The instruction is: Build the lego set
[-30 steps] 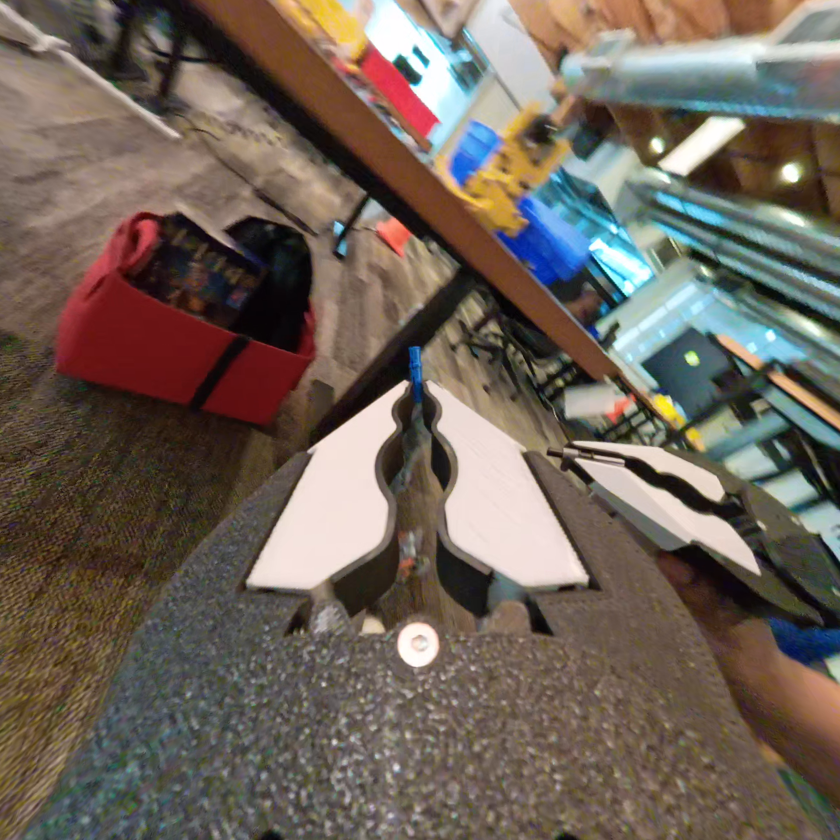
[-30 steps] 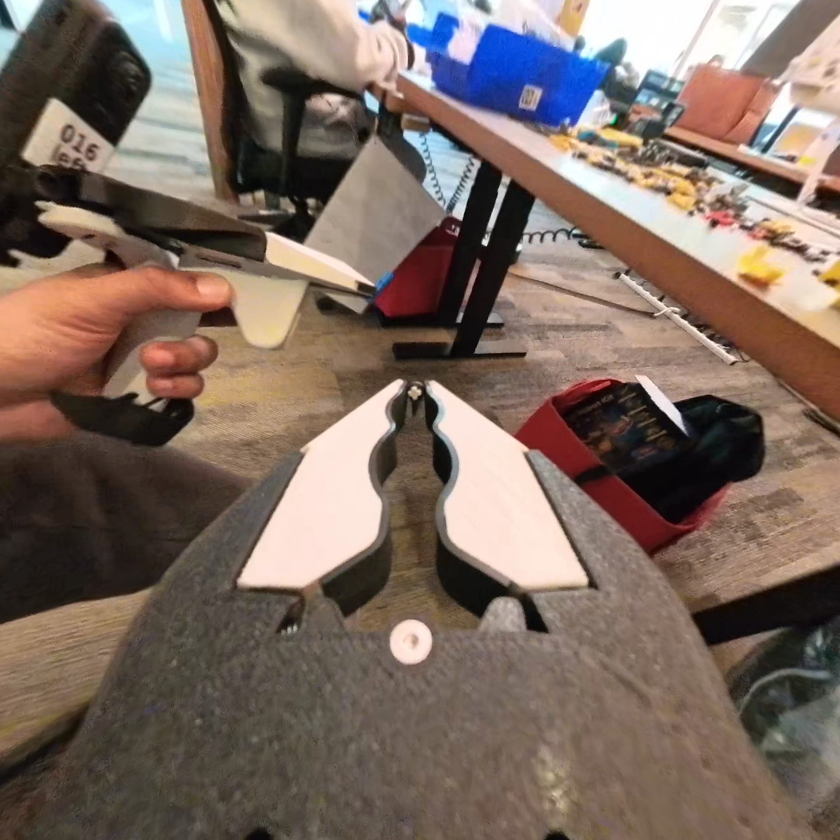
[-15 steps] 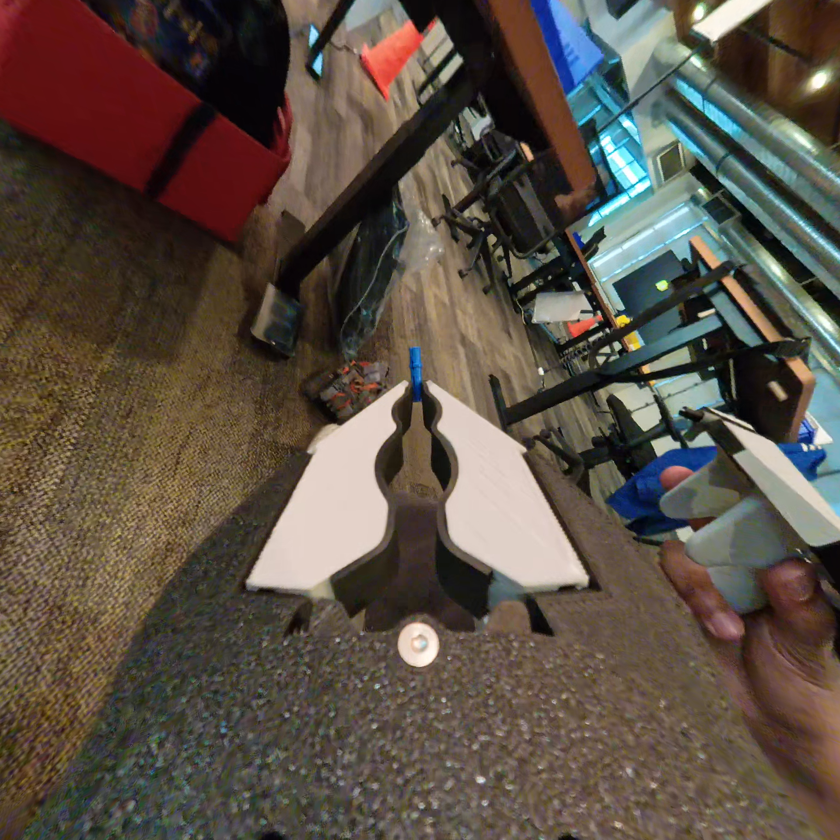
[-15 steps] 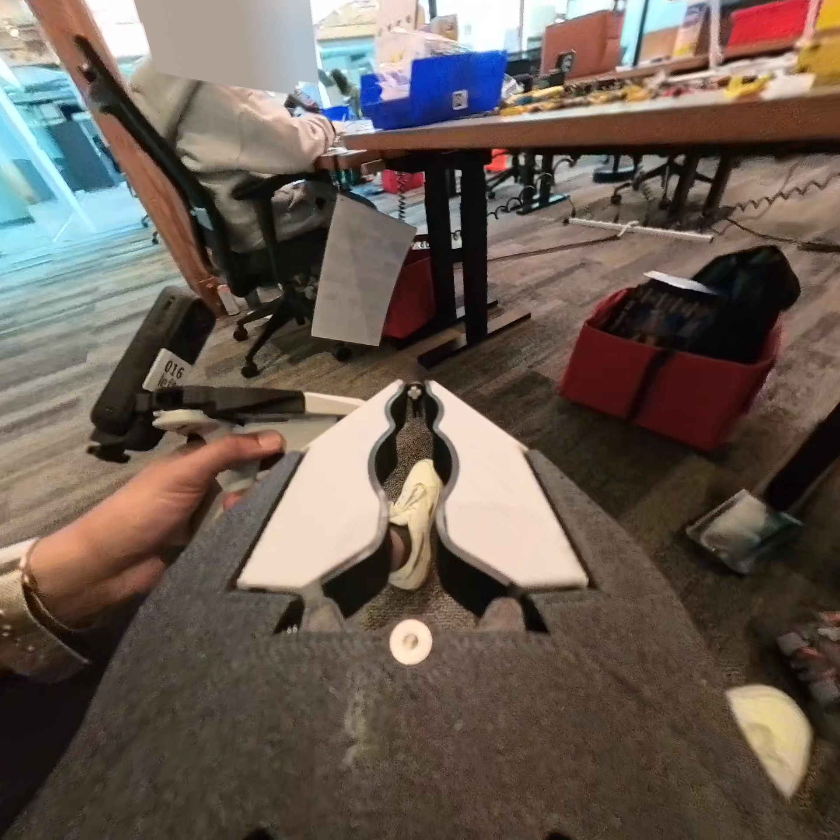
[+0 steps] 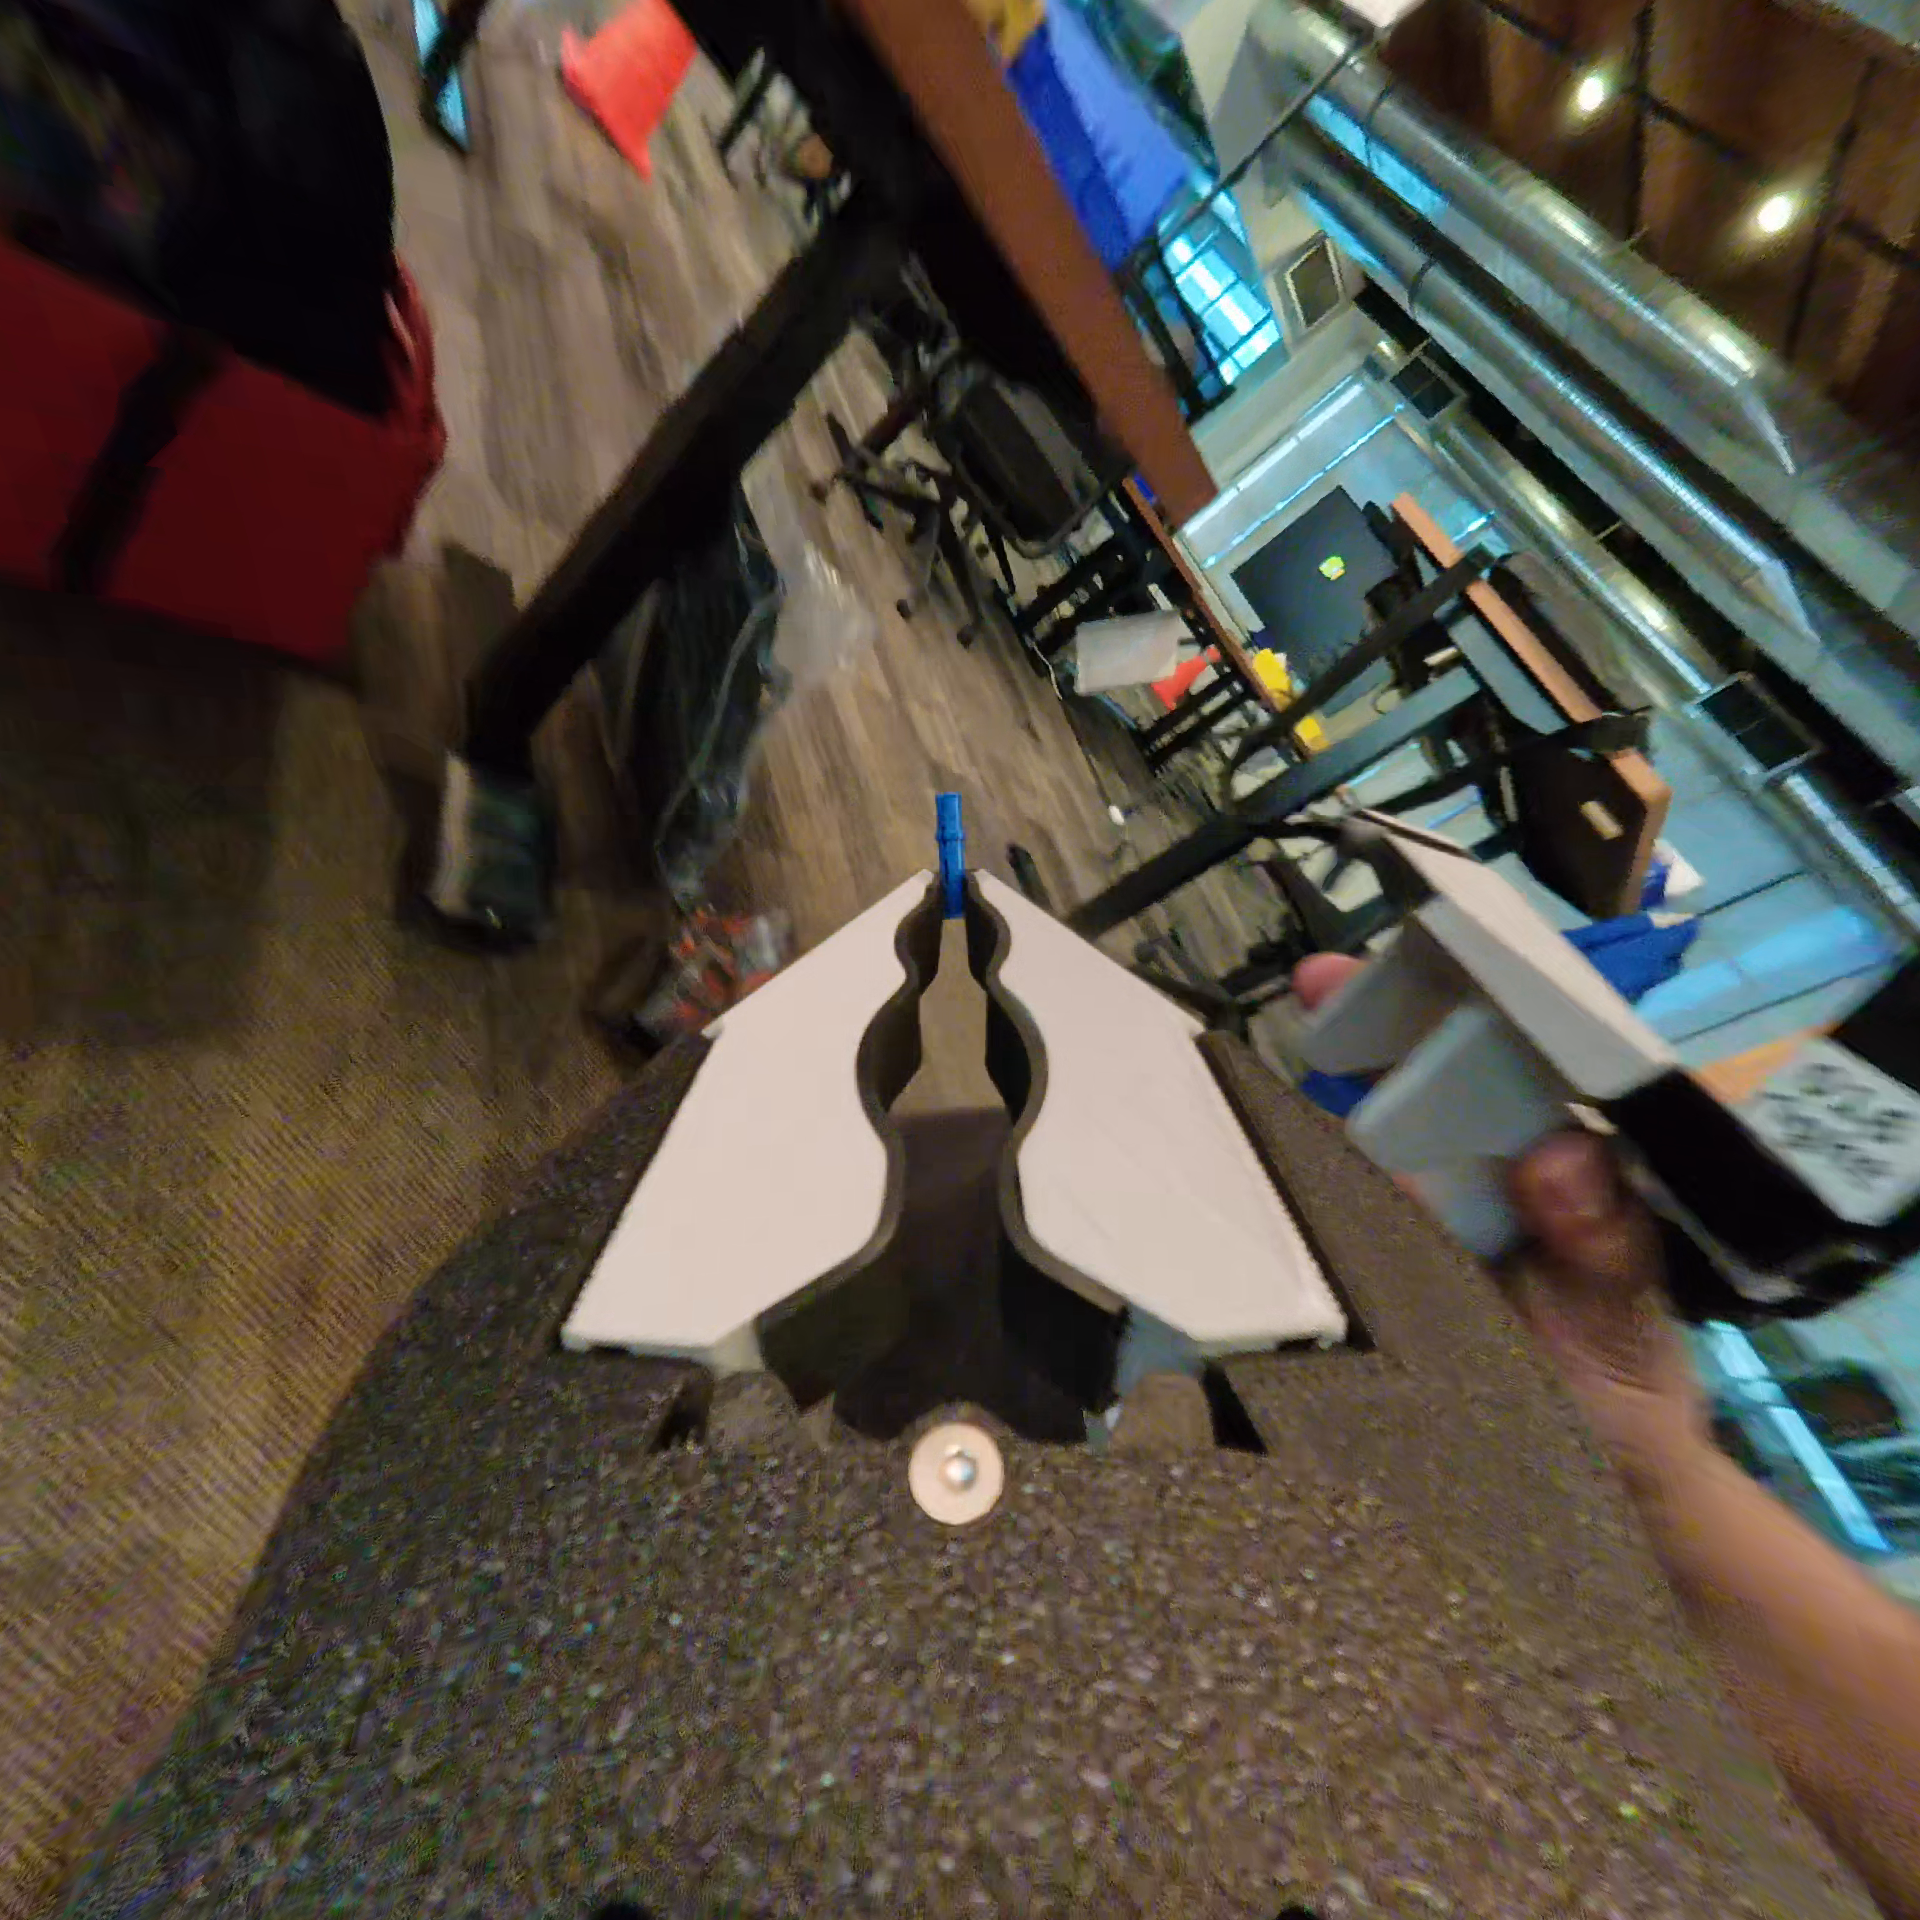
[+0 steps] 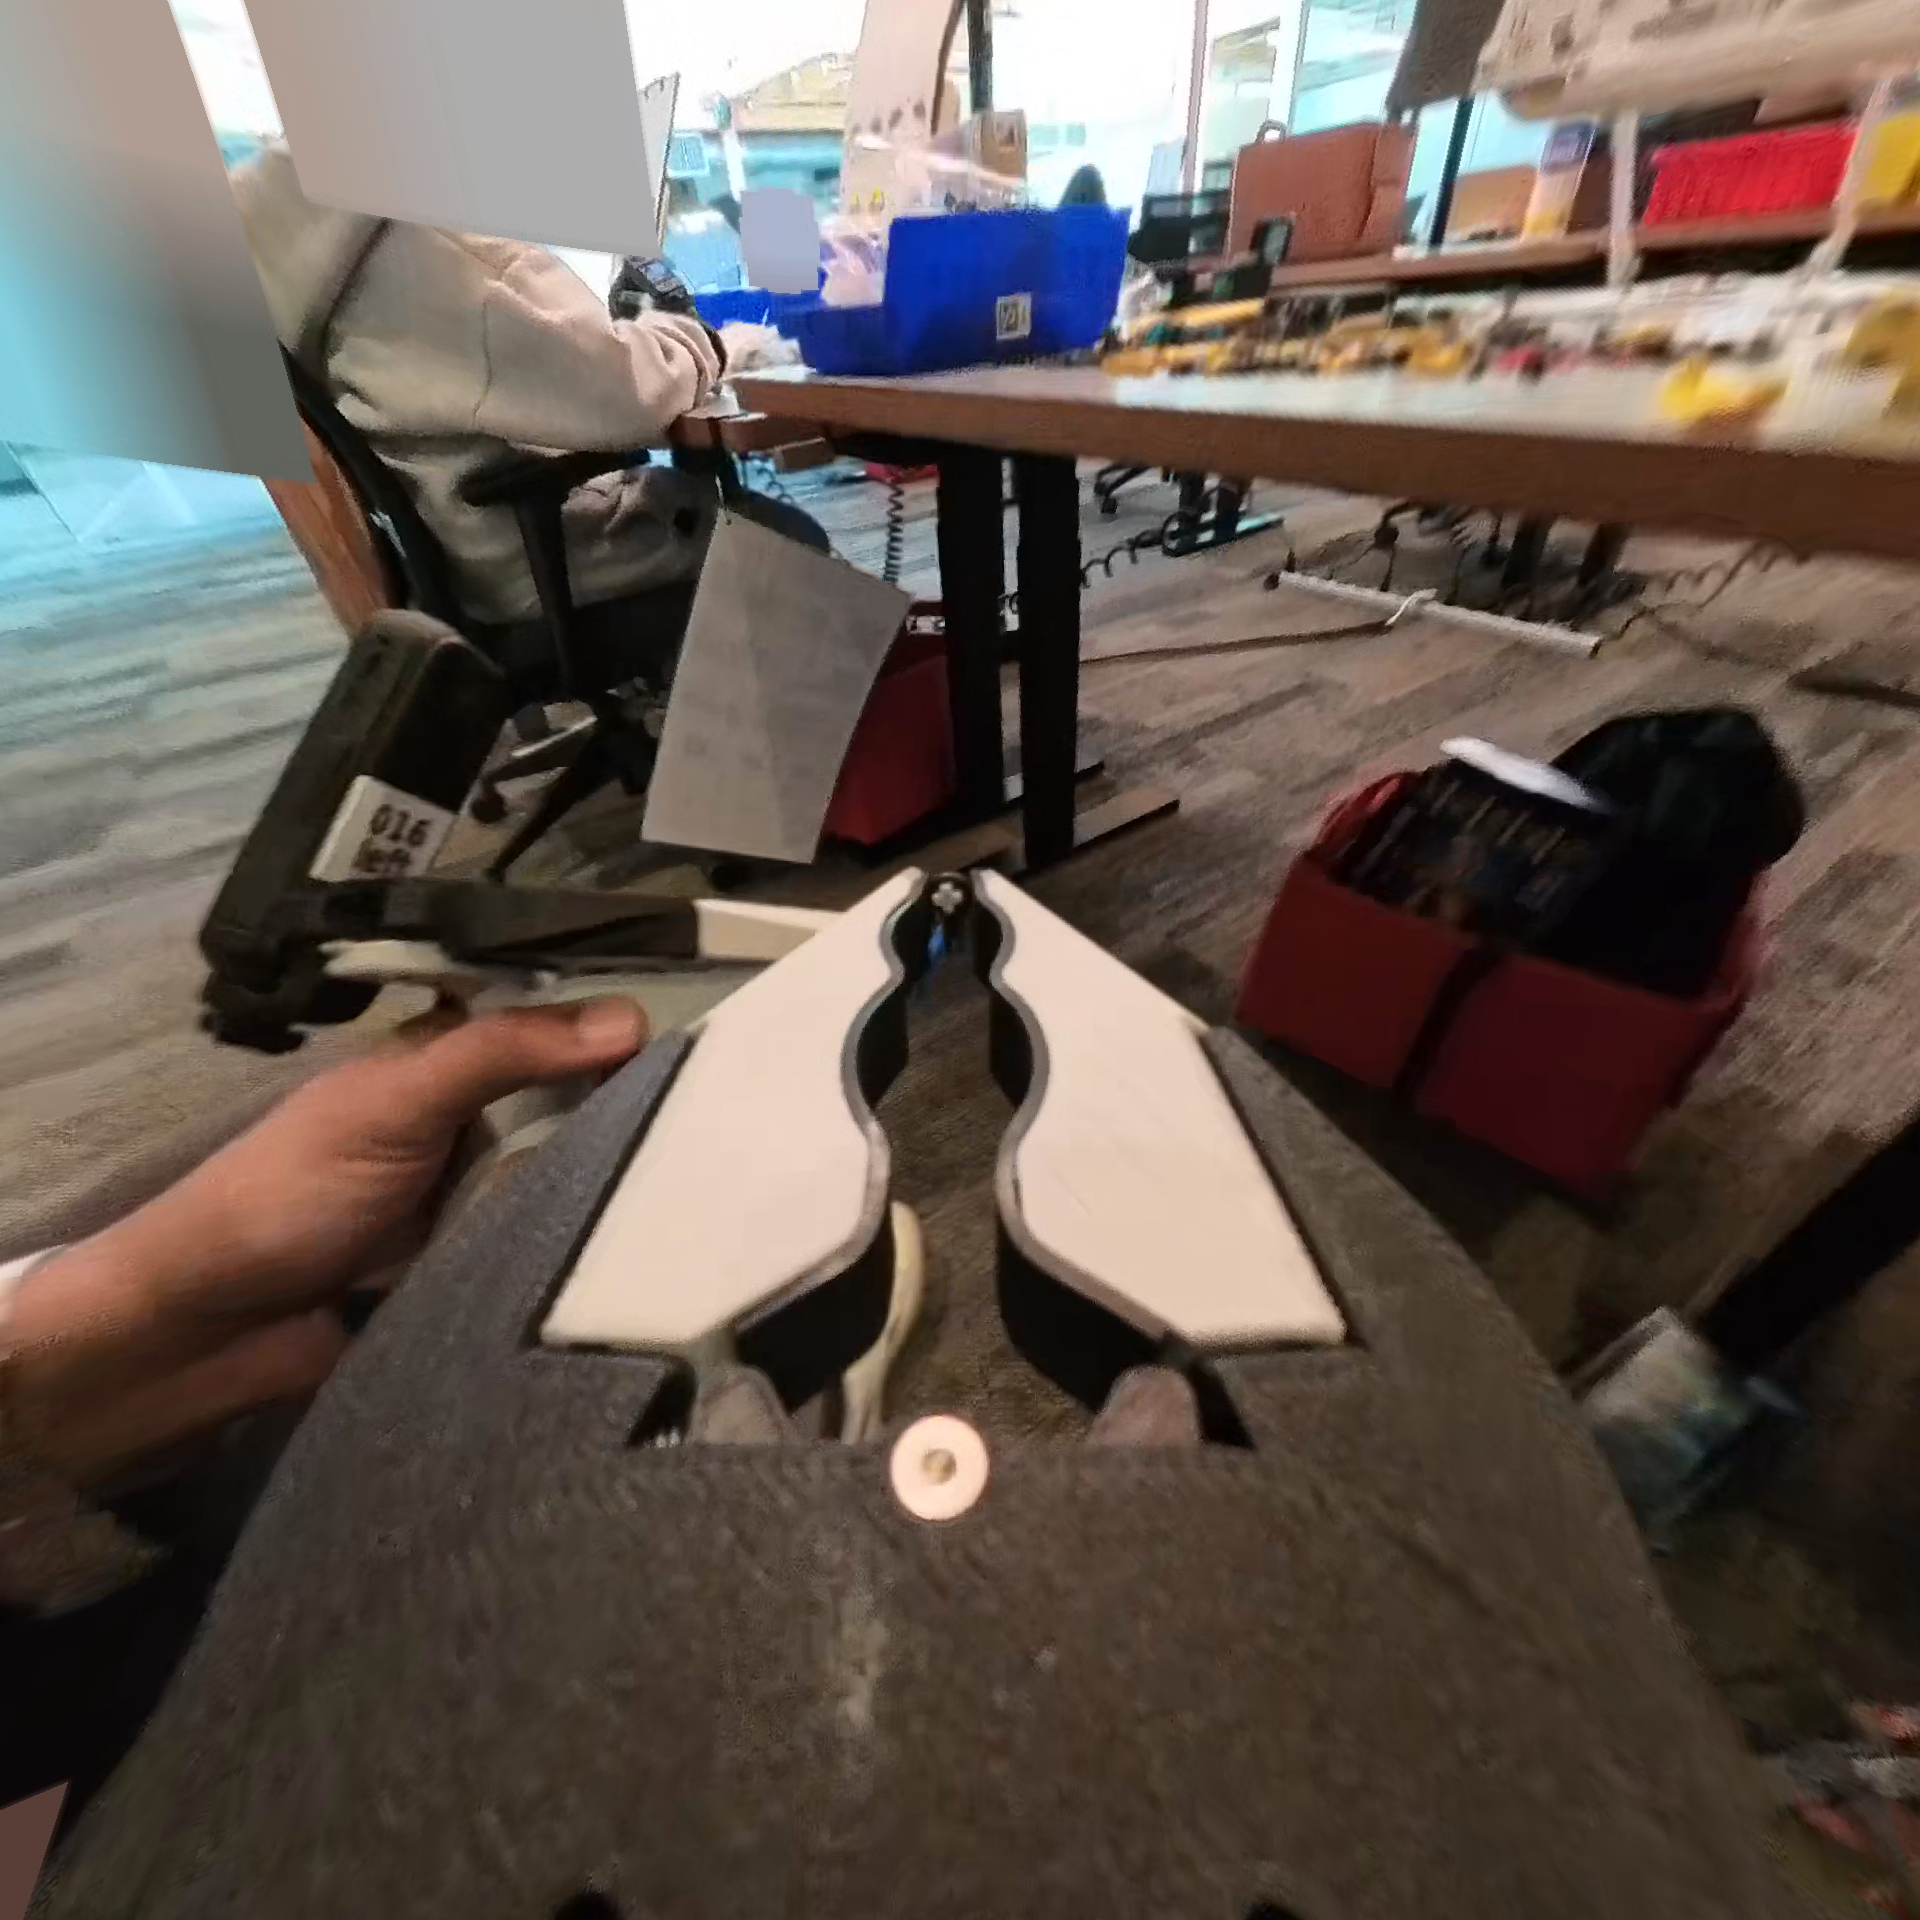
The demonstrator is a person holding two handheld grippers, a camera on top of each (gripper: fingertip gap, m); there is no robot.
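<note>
My left gripper is shut on a small blue peg that sticks out past its tips, low over the carpet. My right gripper is shut on a small dark piece with a pale cross-shaped end, pinched at the very tips. Each gripper is held in a person's hand and they are close together. The left gripper shows from the side in the right wrist view, its tip hidden behind my right finger. The right gripper shows at the right in the left wrist view.
A red fabric bin with dark contents sits on the carpet, also in the left wrist view. A wooden table with black legs carries blue bins and small parts. A seated person is at back left. A parts bag lies on the floor. Tip to tip, the grippers are about 9 cm apart.
The left view has swung from the table underside to the floor by the table leg. The right view has tilted and the two grippers have come closer. Both stayed shut on their pieces.
</note>
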